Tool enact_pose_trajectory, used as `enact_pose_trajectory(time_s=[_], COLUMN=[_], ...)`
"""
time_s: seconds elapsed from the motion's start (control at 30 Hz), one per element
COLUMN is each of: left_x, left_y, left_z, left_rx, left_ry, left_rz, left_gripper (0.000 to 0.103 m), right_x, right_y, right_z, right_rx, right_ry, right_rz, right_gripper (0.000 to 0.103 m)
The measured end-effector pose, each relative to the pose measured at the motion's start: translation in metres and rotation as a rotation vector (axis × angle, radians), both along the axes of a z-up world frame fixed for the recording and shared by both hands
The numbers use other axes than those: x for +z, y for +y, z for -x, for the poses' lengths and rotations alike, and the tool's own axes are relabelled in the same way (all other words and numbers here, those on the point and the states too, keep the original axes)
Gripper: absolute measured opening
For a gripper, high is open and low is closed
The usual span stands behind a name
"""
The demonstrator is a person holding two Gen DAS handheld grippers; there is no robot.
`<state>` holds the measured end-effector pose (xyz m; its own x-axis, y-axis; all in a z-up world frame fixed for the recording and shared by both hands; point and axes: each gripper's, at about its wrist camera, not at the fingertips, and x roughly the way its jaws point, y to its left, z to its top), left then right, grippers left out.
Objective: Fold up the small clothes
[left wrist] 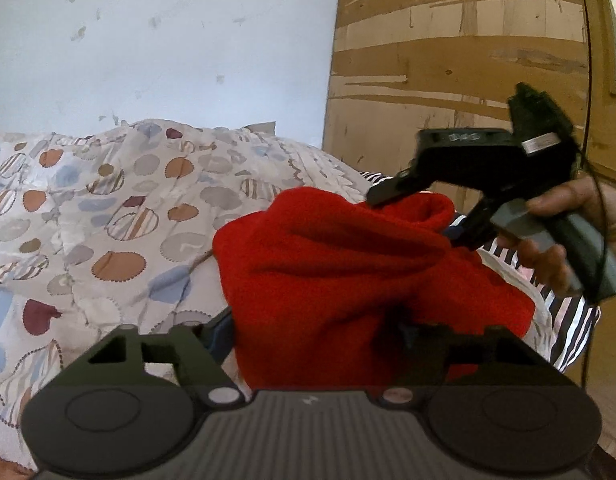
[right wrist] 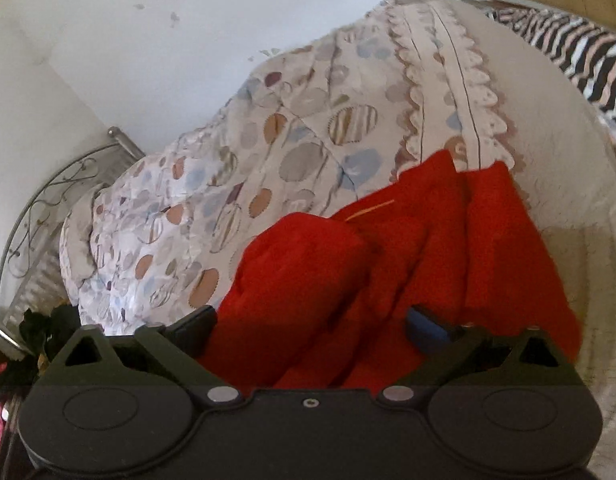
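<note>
A red fleece garment (left wrist: 348, 272) lies bunched on a bed, on a quilt (left wrist: 107, 208) patterned with coloured circles. In the left wrist view, the left gripper (left wrist: 303, 344) sits low with the red cloth between its spread fingers; whether they press the cloth cannot be told. The right gripper (left wrist: 420, 216), held in a person's hand (left wrist: 556, 232), straddles the garment's raised far fold with its jaws wide and released. A black-and-white striped cloth (left wrist: 572, 320) lies beside the garment.
</note>
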<state>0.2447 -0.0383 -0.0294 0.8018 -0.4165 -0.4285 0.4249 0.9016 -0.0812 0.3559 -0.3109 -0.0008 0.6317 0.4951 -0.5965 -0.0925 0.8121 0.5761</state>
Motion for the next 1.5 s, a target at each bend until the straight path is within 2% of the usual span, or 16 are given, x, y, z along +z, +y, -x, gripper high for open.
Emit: enact_pose_trajectory(time_s=[0.07, 0.17, 0.2, 0.23, 0.33, 0.47, 0.57, 0.73, 0.8, 0.87, 0.93, 1.1, 1.17, 1.27, 1.4, 1.5], left_x=[0.001, 0.005, 0.006, 0.008, 0.017, 0.032, 0.035, 0.016, 0.006, 0.000, 0.004, 0.025, 0.032, 0.040, 0.050, 0.051], left_y=[-0.002, -0.011, -0.014, -0.019, -0.032, -0.053, -0.076, -0.116, -0.125, -0.128, -0.124, -0.097, -0.085, -0.065, -0.032, -0.010], left_z=[0.000, 0.003, 0.003, 0.004, 0.007, 0.015, 0.023, 0.039, 0.046, 0.050, 0.047, 0.028, 0.031, 0.040, 0.030, 0.005], left_rx=[-0.007, -0.026, -0.034, -0.044, -0.074, -0.149, -0.212, -0.311, -0.323, -0.325, -0.316, -0.294, -0.297, -0.267, -0.134, 0.033], left_ry=[-0.011, -0.040, -0.046, -0.056, -0.077, -0.116, -0.149, -0.189, -0.239, -0.263, -0.223, -0.078, -0.067, -0.066, 0.026, 0.179], left_rz=[-0.012, -0.056, -0.065, -0.074, -0.095, -0.101, -0.172, -0.345, -0.416, -0.441, -0.387, -0.148, -0.097, -0.001, 0.174, 0.260], left_gripper=[0.064, 0.052, 0.050, 0.049, 0.046, 0.043, 0.043, 0.043, 0.043, 0.047, 0.051, 0.068, 0.087, 0.097, 0.102, 0.102], right_x=[-0.004, -0.002, -0.002, 0.000, 0.014, 0.039, 0.046, 0.007, -0.016, -0.032, -0.039, -0.038, -0.035, -0.031, -0.026, -0.020], right_y=[-0.001, 0.005, 0.006, 0.007, 0.006, -0.015, -0.039, -0.067, -0.078, -0.084, -0.085, -0.078, -0.074, -0.070, -0.066, -0.064], right_z=[0.001, -0.002, -0.004, -0.004, 0.001, 0.025, 0.042, 0.044, 0.044, 0.047, 0.052, 0.056, 0.056, 0.057, 0.062, 0.066], right_rx=[-0.015, -0.023, -0.018, -0.014, -0.002, -0.039, -0.086, -0.163, -0.190, -0.206, -0.210, -0.202, -0.194, -0.189, -0.199, -0.227], right_ry=[-0.007, -0.039, -0.049, -0.061, -0.133, -0.257, -0.302, -0.234, -0.196, -0.195, -0.215, -0.253, -0.269, -0.281, -0.283, -0.269], right_rz=[0.002, 0.040, 0.050, 0.057, 0.094, 0.093, 0.114, 0.165, 0.124, 0.079, 0.062, 0.118, 0.166, 0.223, 0.262, 0.286], right_gripper=[0.091, 0.066, 0.043, 0.030, 0.024, 0.023, 0.023, 0.022, 0.022, 0.024, 0.026, 0.031, 0.032, 0.035, 0.042, 0.059])
